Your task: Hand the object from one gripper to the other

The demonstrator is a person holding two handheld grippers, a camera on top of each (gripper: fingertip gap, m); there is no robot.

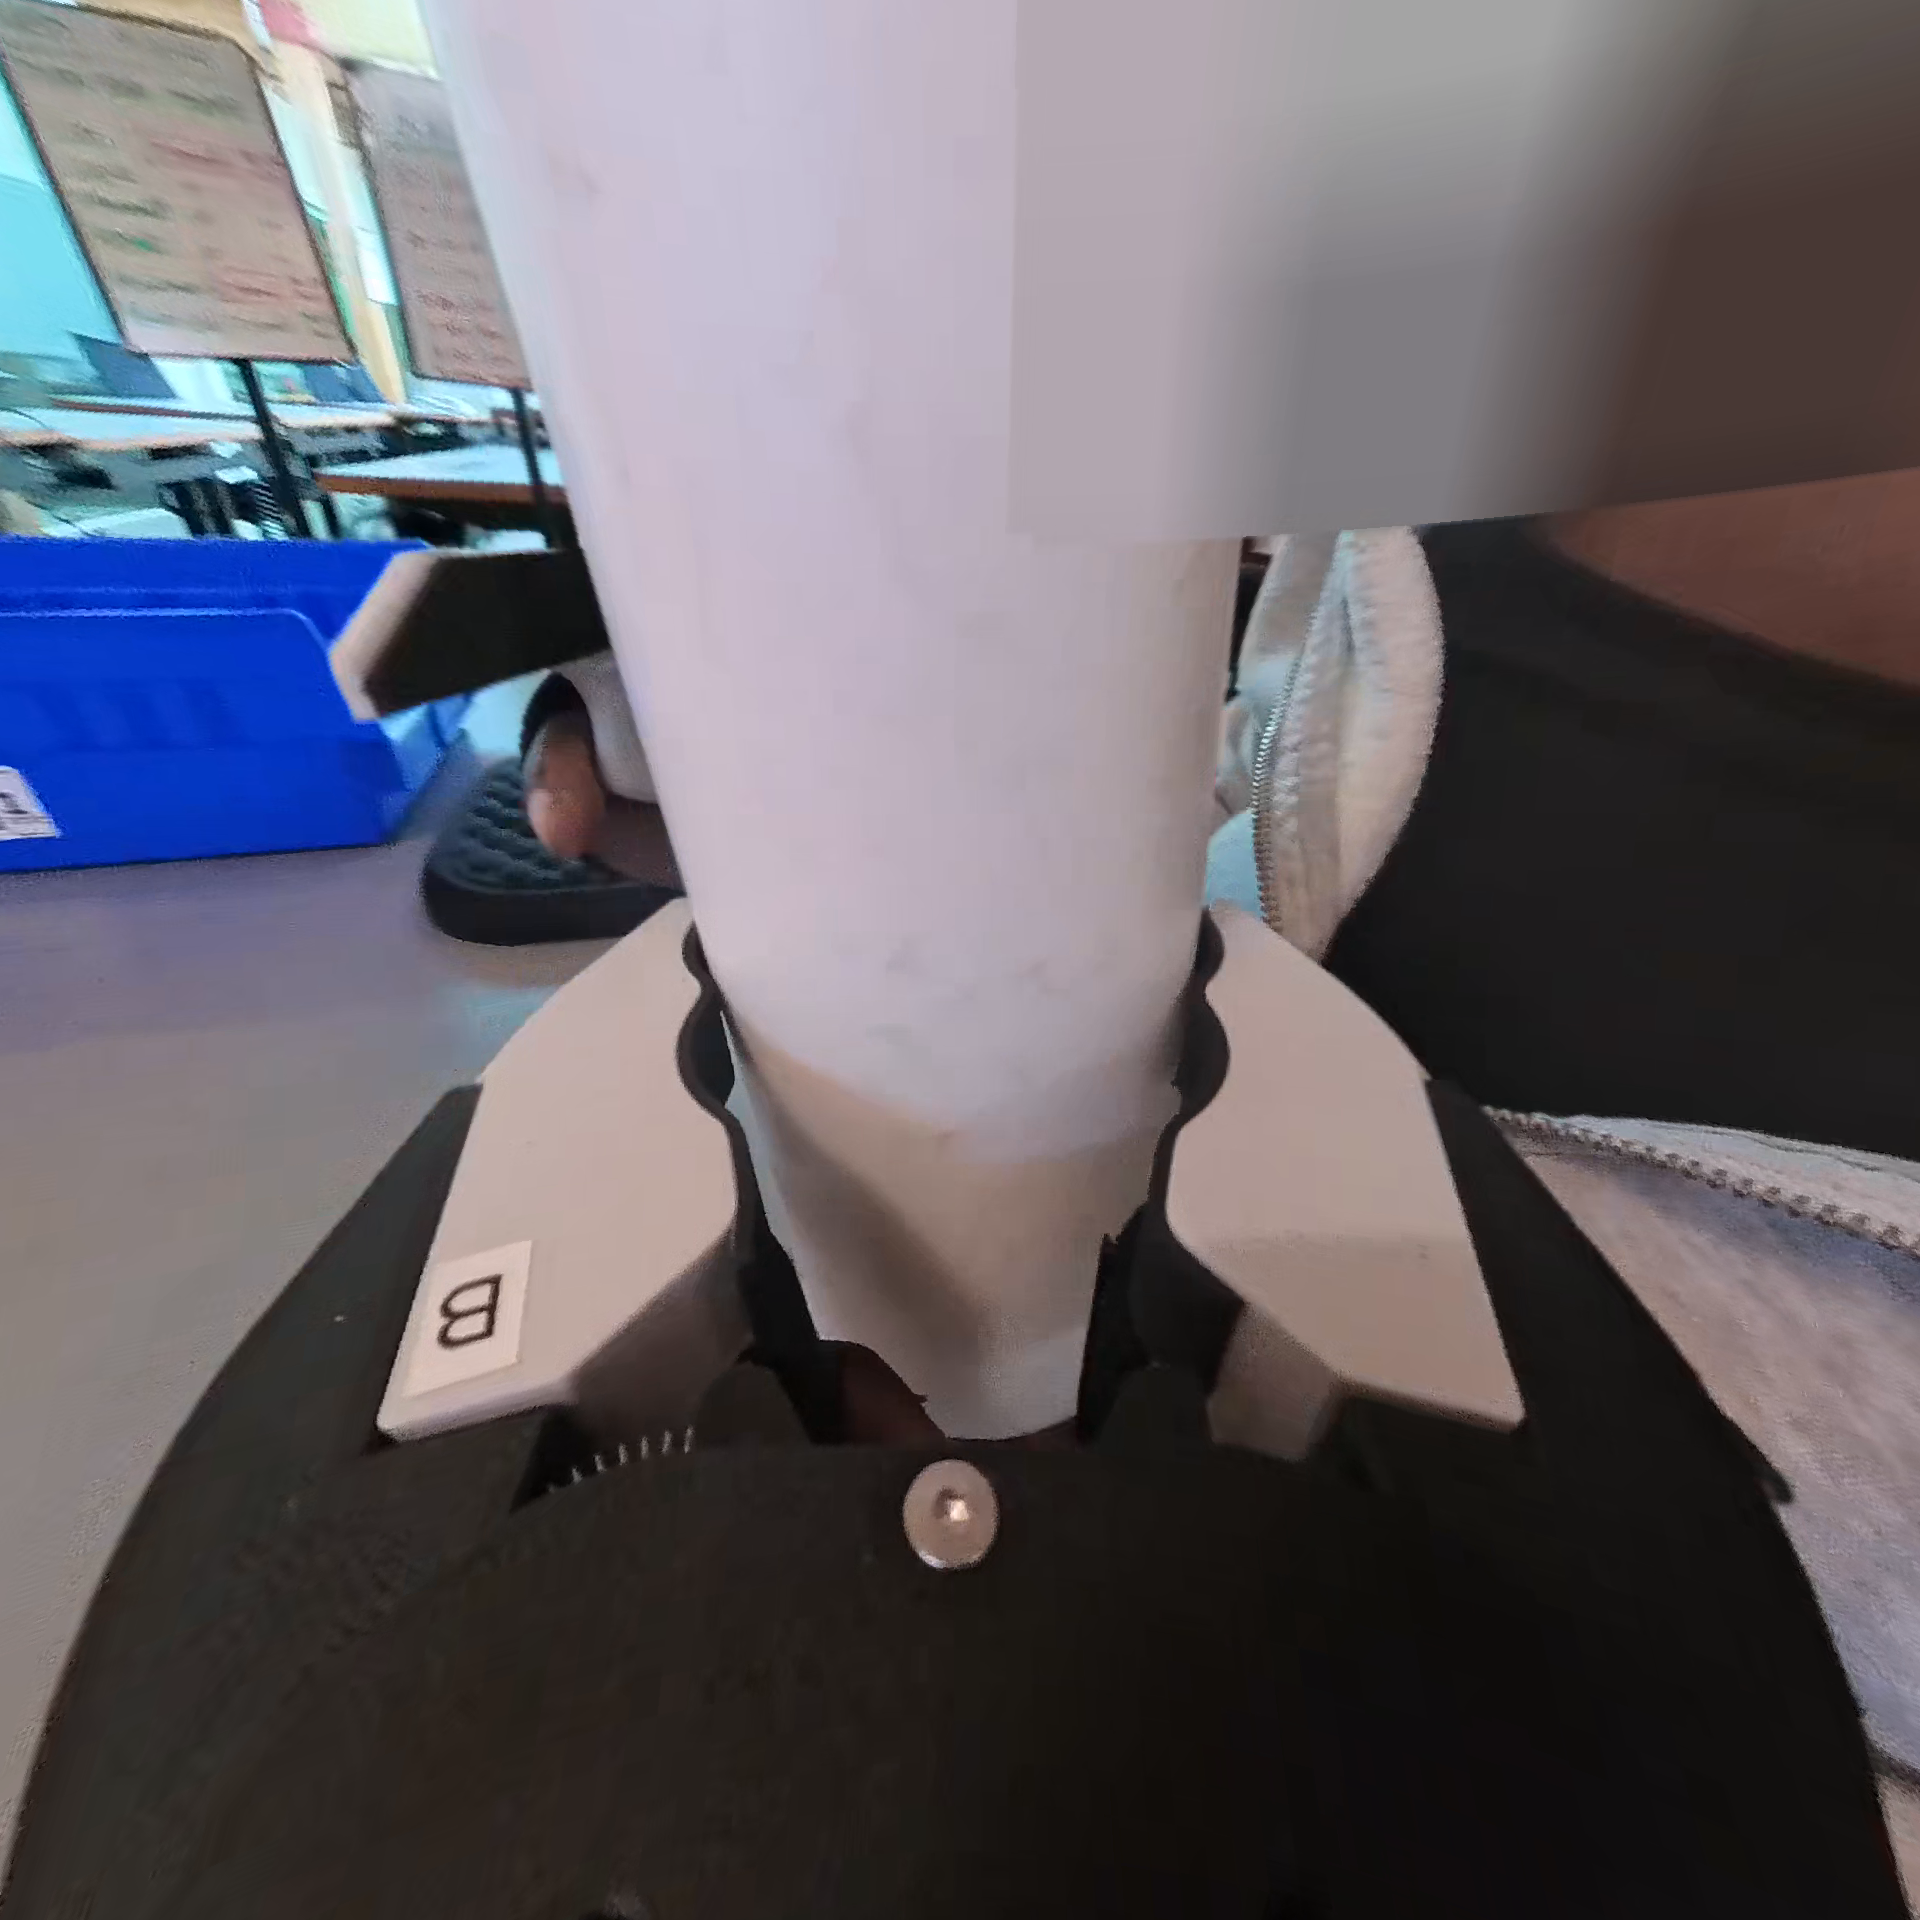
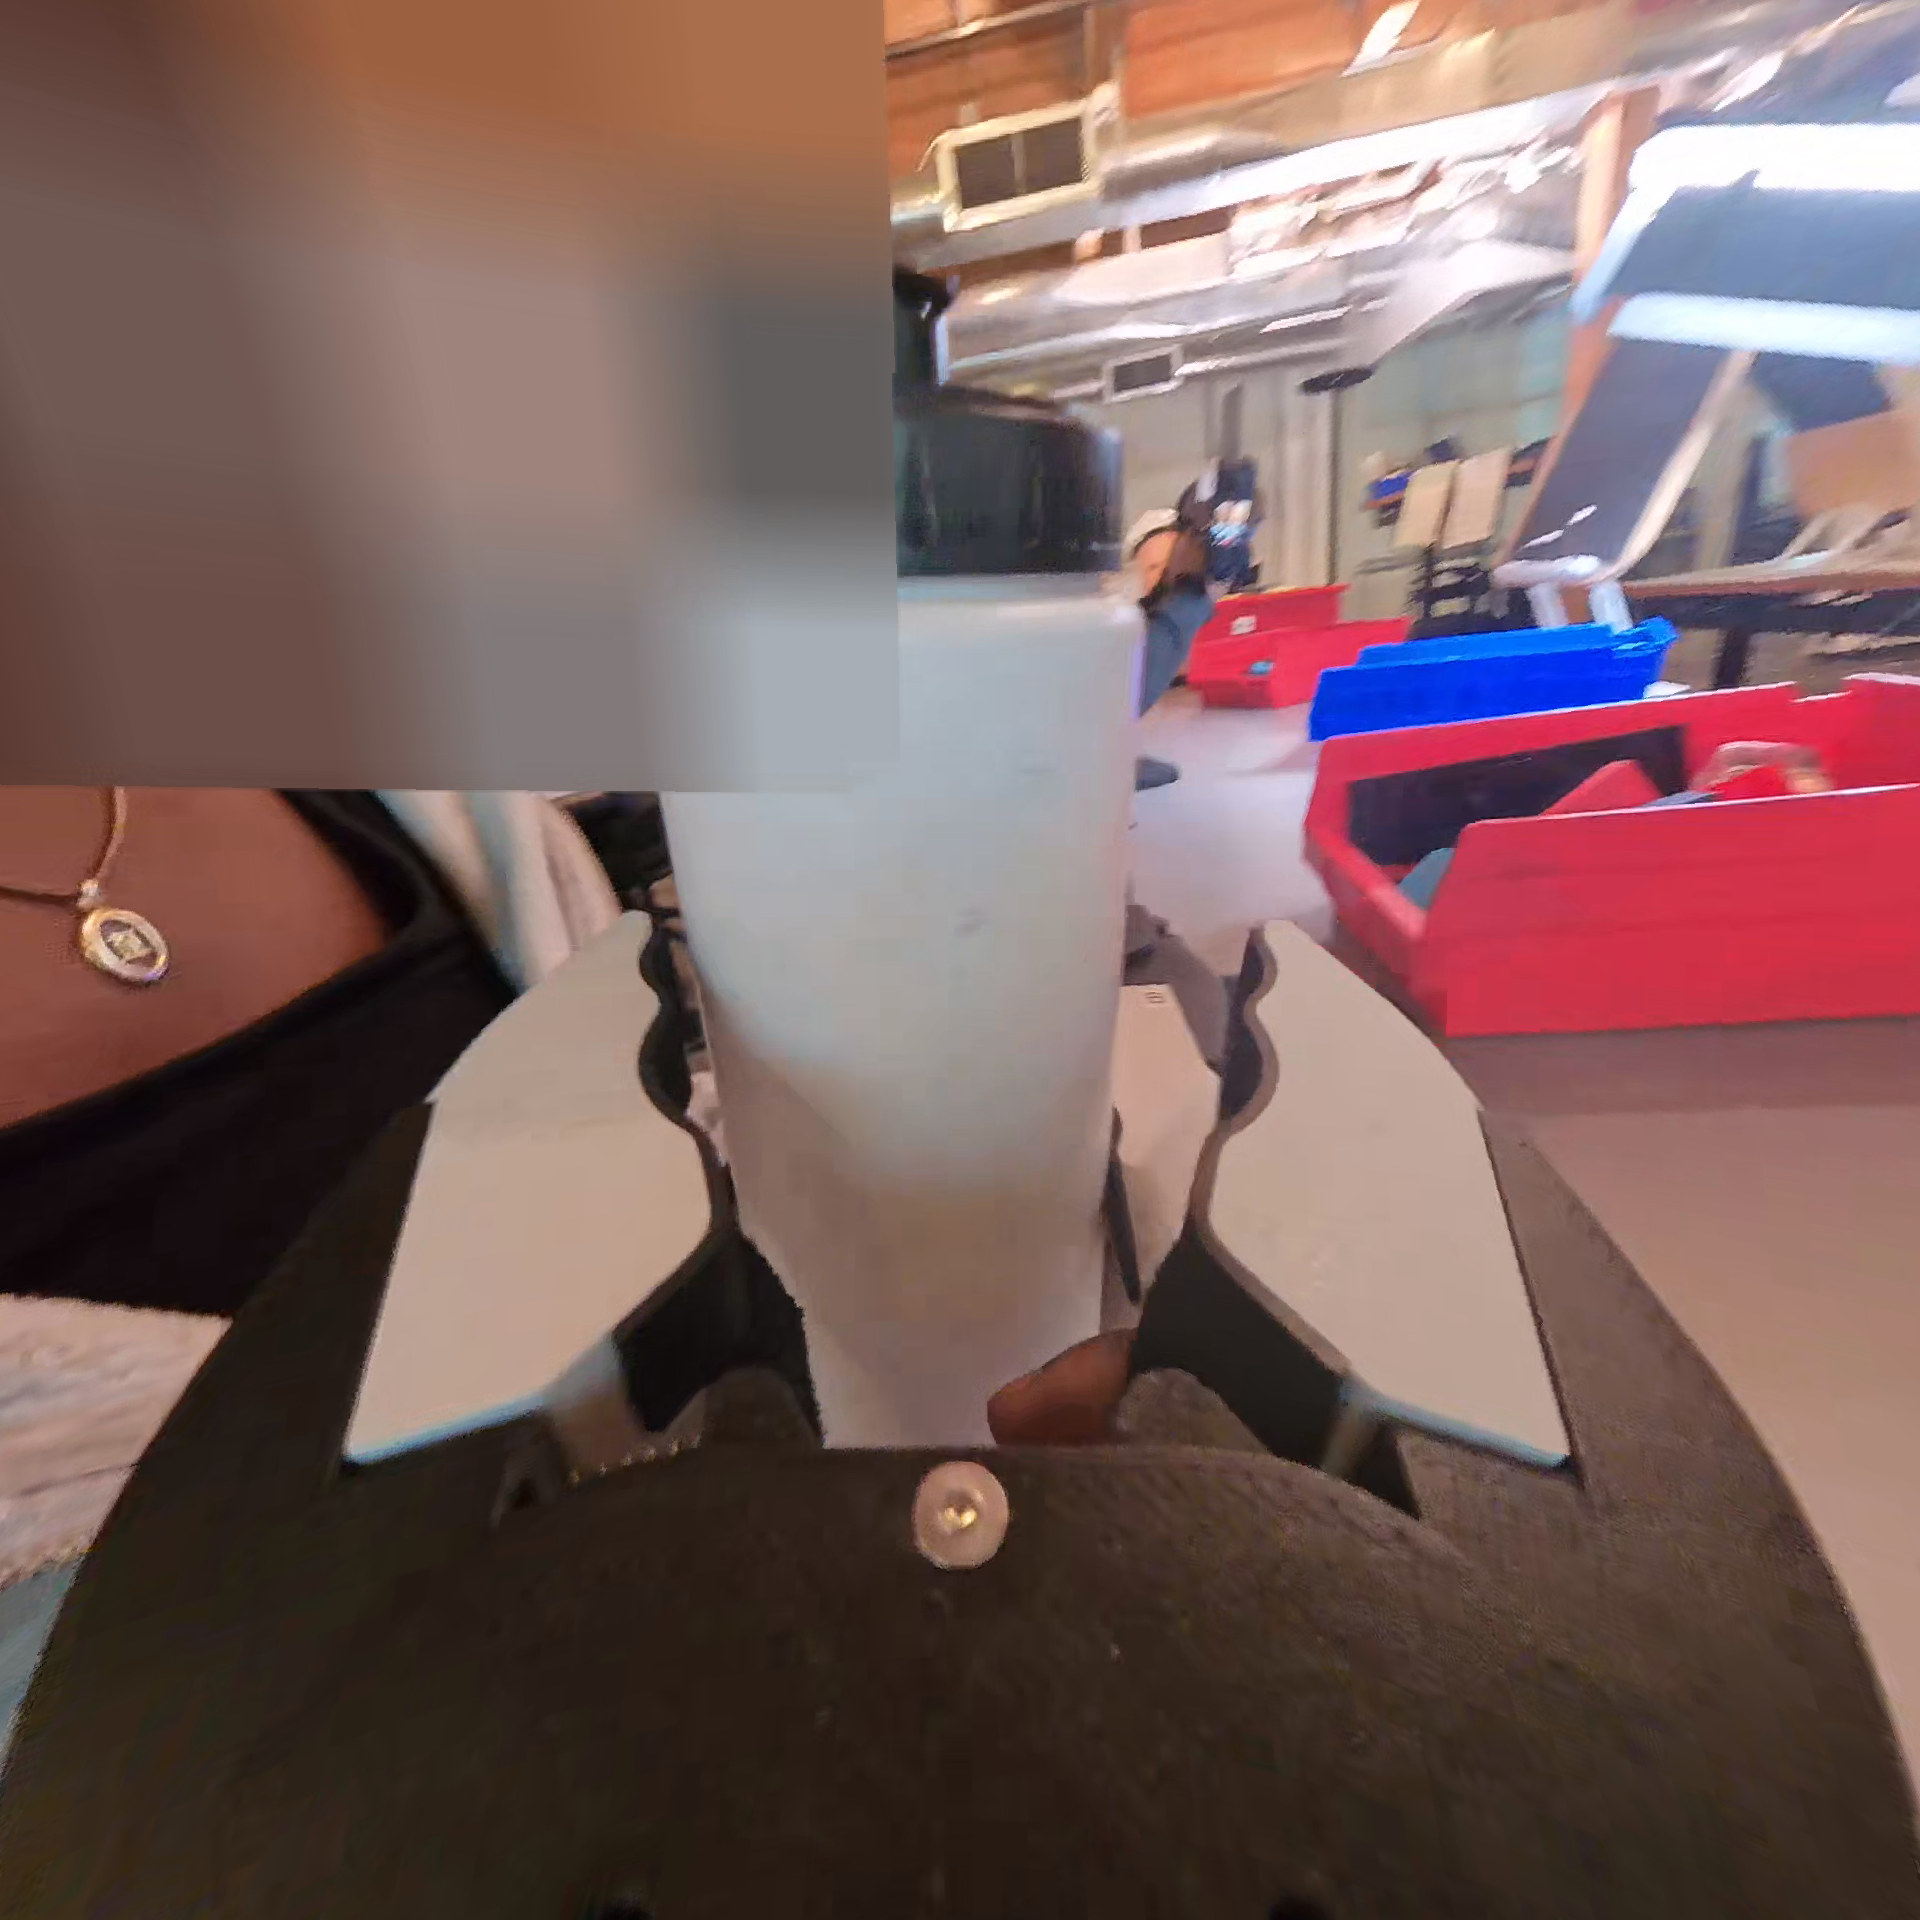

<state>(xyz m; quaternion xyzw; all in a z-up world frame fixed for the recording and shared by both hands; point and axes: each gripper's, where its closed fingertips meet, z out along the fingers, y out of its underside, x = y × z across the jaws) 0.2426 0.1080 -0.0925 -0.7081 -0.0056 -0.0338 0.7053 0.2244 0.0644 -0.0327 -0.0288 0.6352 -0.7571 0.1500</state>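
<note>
A tall white bottle (image 1: 883,623) with a black cap (image 2: 997,488) stands upright between both grippers. My left gripper (image 1: 951,935) is shut on its lower body, with both wavy black pads pressed against it. My right gripper (image 2: 954,935) is open around the same bottle (image 2: 914,935). Its left pad is at the bottle's side and a gap shows on the right. One finger of the right gripper (image 1: 468,634) shows to the left of the bottle in the left wrist view. A blur patch hides the bottle's upper part.
A person in a grey zip hoodie (image 1: 1340,727) is close behind the bottle. A blue bin (image 1: 187,707) sits on the grey table (image 1: 208,1091). Red bins (image 2: 1621,894) and another blue bin (image 2: 1486,675) stand to the right. Some 6 cm of space lies between my two pairs of fingers.
</note>
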